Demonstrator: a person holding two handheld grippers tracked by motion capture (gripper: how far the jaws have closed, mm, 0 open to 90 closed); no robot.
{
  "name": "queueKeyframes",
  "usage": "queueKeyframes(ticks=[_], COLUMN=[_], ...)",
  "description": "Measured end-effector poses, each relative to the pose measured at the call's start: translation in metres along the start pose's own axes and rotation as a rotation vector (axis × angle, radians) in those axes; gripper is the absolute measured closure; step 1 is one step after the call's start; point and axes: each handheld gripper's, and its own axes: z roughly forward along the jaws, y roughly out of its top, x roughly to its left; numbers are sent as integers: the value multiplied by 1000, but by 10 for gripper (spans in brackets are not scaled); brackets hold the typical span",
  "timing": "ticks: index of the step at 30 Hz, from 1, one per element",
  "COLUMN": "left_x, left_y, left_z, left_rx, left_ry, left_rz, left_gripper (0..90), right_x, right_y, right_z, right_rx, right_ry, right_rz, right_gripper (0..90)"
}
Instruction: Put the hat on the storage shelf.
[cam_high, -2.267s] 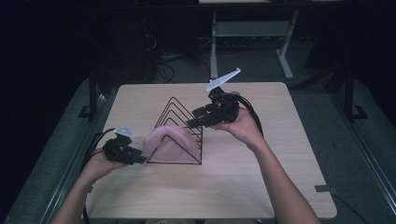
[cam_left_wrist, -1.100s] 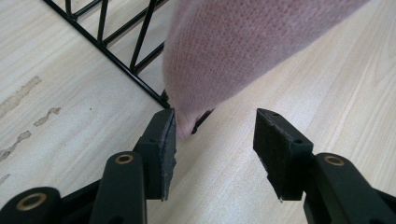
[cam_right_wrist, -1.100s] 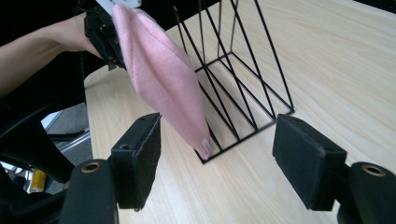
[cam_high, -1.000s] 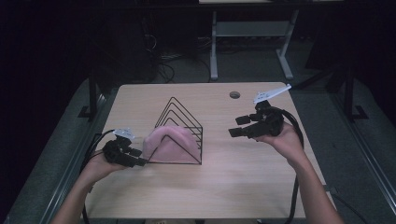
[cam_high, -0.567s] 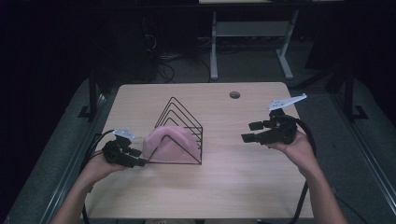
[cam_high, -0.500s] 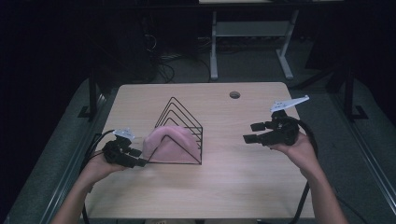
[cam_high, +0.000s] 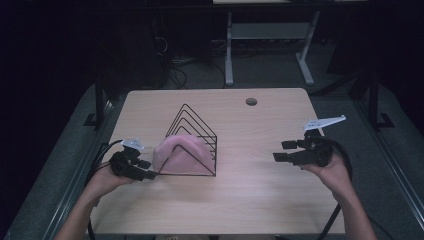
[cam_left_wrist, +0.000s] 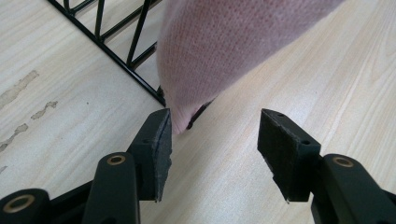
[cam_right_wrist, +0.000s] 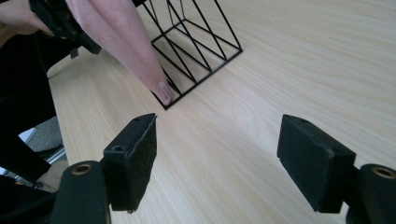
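Here the pink cloth (cam_left_wrist: 224, 51) nudges one pad between the left gripper (cam_left_wrist: 212, 140)'s parted jaws.

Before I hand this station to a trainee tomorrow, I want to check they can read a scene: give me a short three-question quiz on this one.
1. True or false: the pink cloth is draped over the black wire rack.
2. Which gripper is nearest the cloth? A) left gripper B) right gripper C) both equally
3. Fill in: in the left gripper view, the jaws stand ____, with the cloth's edge just beyond one pad.

Key
1. True
2. A; the right gripper is held well off to the side over bare table.
3. open
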Motion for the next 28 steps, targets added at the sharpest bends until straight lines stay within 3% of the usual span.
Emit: queueKeyframes(ticks=[8, 20, 28], left_x=[-1, -6, -17], left_y=[-2, -8, -18], left_z=[0, -5, -12], left_rx=[-8, 7, -32], left_ry=[1, 12, 28], left_rz=[-10, 8, 2], left_gripper=[440, 429, 378], right_x=[-10, -15, -14], right_y=[-23, -63, -88], right_z=[0, -8, -9], right_rx=[45, 34, 40], right_ry=[-20, -36, -32], right_rz=[45, 88, 107], right_gripper=[265, 265, 265])
